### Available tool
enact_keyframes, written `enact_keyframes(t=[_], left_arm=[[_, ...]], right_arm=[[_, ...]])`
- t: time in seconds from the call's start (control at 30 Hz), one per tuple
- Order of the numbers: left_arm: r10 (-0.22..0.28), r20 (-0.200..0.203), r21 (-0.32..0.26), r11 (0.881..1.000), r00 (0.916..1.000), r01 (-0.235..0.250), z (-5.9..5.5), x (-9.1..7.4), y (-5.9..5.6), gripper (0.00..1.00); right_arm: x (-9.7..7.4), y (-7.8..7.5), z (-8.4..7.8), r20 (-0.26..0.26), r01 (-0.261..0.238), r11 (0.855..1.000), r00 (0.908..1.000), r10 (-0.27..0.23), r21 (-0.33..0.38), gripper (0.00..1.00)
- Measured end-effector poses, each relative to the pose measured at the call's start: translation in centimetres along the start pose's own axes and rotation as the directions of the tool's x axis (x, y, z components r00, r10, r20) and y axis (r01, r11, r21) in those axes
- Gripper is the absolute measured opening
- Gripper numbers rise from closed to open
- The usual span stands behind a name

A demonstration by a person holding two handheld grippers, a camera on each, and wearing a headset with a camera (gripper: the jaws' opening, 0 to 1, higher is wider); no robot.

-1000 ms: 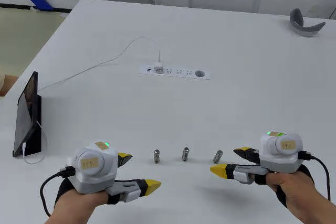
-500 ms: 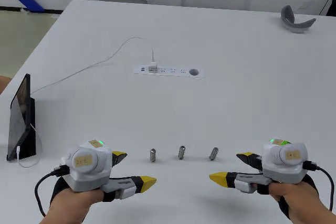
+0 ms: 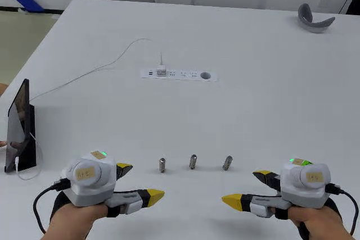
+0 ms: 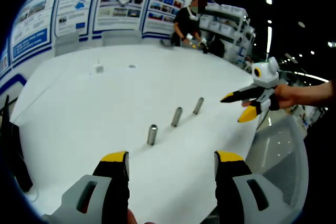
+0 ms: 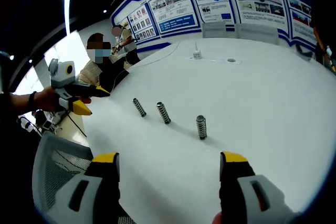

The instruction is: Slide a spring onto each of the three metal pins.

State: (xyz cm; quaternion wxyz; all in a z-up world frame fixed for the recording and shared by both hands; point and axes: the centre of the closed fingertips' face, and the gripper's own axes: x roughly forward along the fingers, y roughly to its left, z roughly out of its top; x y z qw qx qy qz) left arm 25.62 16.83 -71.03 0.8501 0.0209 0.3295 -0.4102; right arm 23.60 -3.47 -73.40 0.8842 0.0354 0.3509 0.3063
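Three short upright pins stand in a row on the white table, each with a coiled spring around it: left [image 3: 162, 164], middle [image 3: 193, 162], right [image 3: 227, 163]. The right gripper view shows the coils plainly [image 5: 164, 113]. In the left gripper view they read as small grey posts [image 4: 177, 116]. My left gripper [image 3: 139, 182] rests open near the table's front edge, left of the row, with nothing between its yellow tips. My right gripper [image 3: 246, 187] is open and empty too, in front of and right of the right pin. Each faces the row [image 4: 171, 157] [image 5: 169, 157].
A white power strip [image 3: 177, 75] with a plugged-in cable lies mid-table. A tablet [image 3: 19, 125] stands at the left edge. A grey curved object [image 3: 315, 18] lies at the far right. Chairs stand behind the table, and people sit in the background [image 5: 100, 56].
The head camera has tipped slightly. My right gripper has drawn back from the right pin toward the front edge. Both grippers stay open, and the pins have not moved.
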Motion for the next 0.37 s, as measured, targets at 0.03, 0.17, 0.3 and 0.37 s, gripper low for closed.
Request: enact_keyframes(t=[0.03, 0.17, 0.3, 0.37], left_arm=[[0.0, 0.0, 0.0, 1.0, 1.0, 0.0, -0.01, -0.02, -0.02, 0.67], [-0.002, -0.002, -0.001, 1.0, 1.0, 0.002, -0.14, 0.02, -0.06, 0.67], [-0.005, -0.004, -0.001, 1.0, 1.0, 0.005, -0.26, -0.02, -0.14, 0.67], [-0.005, -0.007, 0.002, 1.0, 1.0, 0.005, -0.3, -0.07, -0.18, 0.67]], right_arm=[[0.03, 0.01, 0.01, -0.002, 0.0, 1.0, 1.0, 0.0, -0.002, 0.8], [0.11, 0.04, 0.07, -0.004, -0.001, 1.0, 1.0, 0.0, -0.005, 0.8], [0.16, 0.16, 0.02, -0.007, -0.001, 1.0, 1.0, 0.001, -0.006, 0.8], [0.17, 0.19, -0.03, -0.009, 0.0, 1.0, 1.0, 0.0, -0.005, 0.81]])
